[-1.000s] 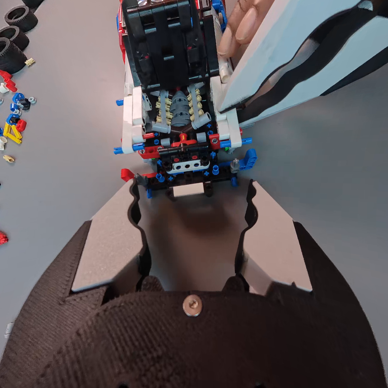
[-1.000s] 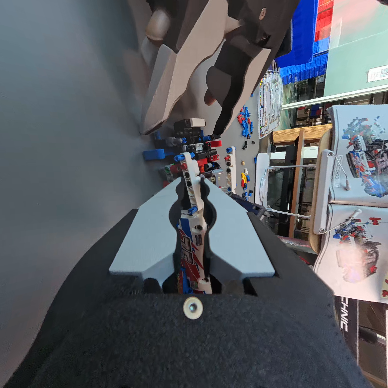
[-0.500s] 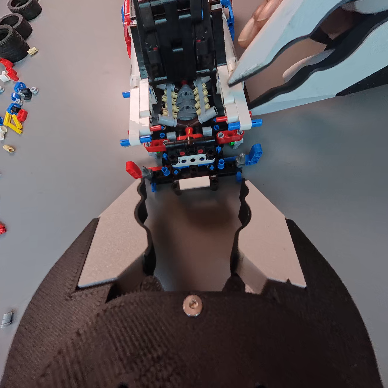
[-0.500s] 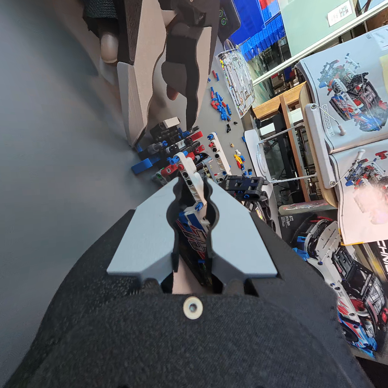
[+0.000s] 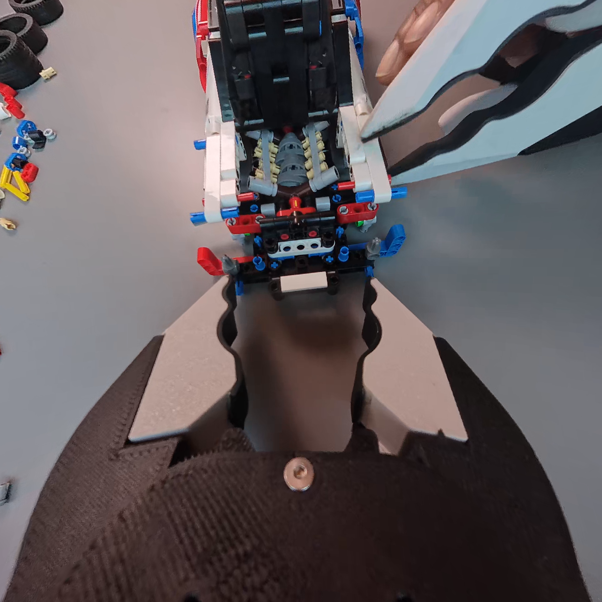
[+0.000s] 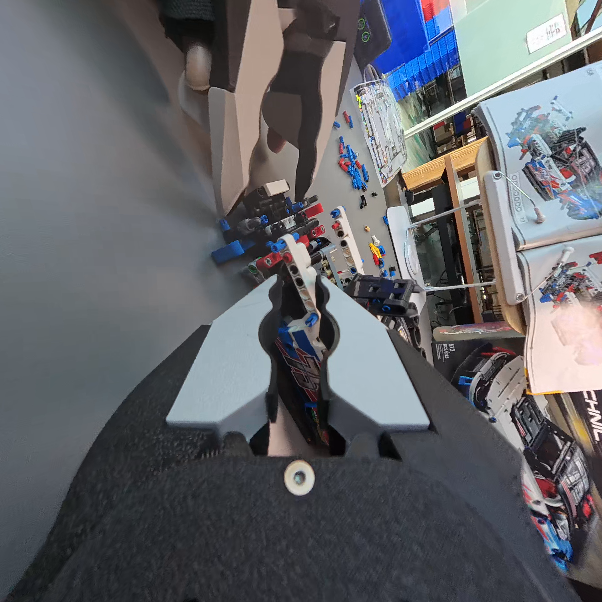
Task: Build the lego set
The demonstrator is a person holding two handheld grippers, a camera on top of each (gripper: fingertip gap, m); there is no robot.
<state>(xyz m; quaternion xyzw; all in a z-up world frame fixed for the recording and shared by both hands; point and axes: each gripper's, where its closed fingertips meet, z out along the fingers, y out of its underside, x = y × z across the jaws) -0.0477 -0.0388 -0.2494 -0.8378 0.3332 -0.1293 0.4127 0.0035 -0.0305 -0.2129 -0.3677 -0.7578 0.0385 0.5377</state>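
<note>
Lego car [image 5: 286,156], part-built, stands on the grey table [image 5: 488,293] in the upper middle of my left wrist view, its rear end facing me with the grey engine block exposed between white side beams. My left gripper [image 5: 301,290] sits just behind that rear end, jaws spread wide and empty, their tips level with the black frame on either side. My right gripper [image 6: 298,286] comes in from the upper right of the left view; there its tips touch the car's white right-side beam, and fingers [image 5: 400,49] of a hand show behind it. In the right wrist view its jaws are clamped on the car's side panel [image 6: 303,358], a white beam with a blue, red and white sticker. Black tyres [image 5: 16,55] lie at the upper left, and loose pieces [image 5: 19,163] in red, blue and yellow are scattered along the left edge. At the right edge of the right view an open instruction booklet [image 6: 553,195] stands above the set's box [image 6: 521,423].
</note>
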